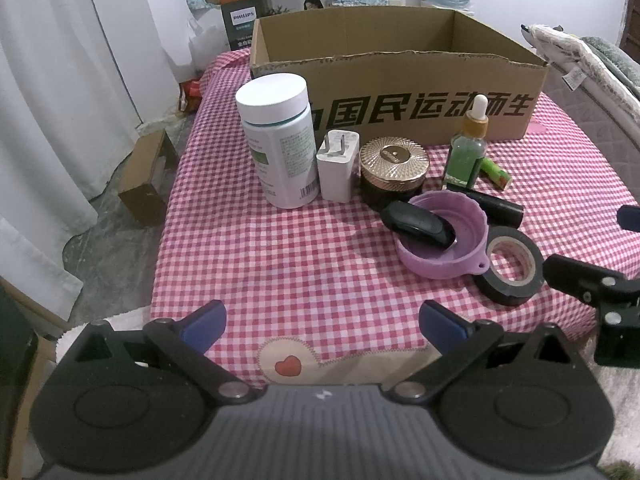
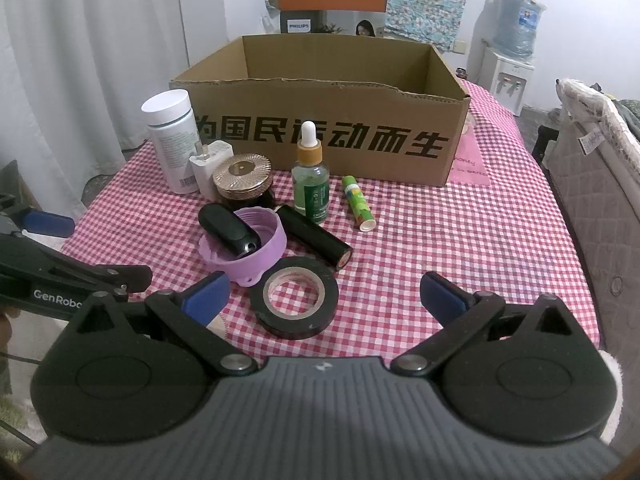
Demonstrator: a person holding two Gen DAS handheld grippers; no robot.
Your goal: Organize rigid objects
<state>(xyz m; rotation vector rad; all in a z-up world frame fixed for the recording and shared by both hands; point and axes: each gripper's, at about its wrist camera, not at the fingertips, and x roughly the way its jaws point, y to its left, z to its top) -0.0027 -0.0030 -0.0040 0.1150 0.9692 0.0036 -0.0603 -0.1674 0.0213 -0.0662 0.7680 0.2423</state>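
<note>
Both grippers hang low over the near edge of the checked tabletop [image 2: 460, 240], left gripper [image 1: 322, 322] & right gripper [image 2: 324, 294], fingers wide, holding nothing. Black tape roll [image 2: 295, 303] lies flat just in front of the right one. Behind it a purple cup [image 2: 248, 248] holds a black oval thing [image 2: 229, 229]. White bottle [image 1: 278, 140], plug [image 1: 338, 166], gold-lid jar [image 1: 394, 168], dropper bottle [image 2: 311, 176], green stick [image 2: 358, 203] & black tube [image 2: 314, 237] sit near the open cardboard box [image 2: 328, 136] at the back.

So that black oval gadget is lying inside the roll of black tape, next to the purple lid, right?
Not quite. The black oval gadget rests in the purple lid, not in the roll of black tape, whose middle shows only tablecloth. The tape does sit right next to the lid. The right wrist view shows it best.
</note>
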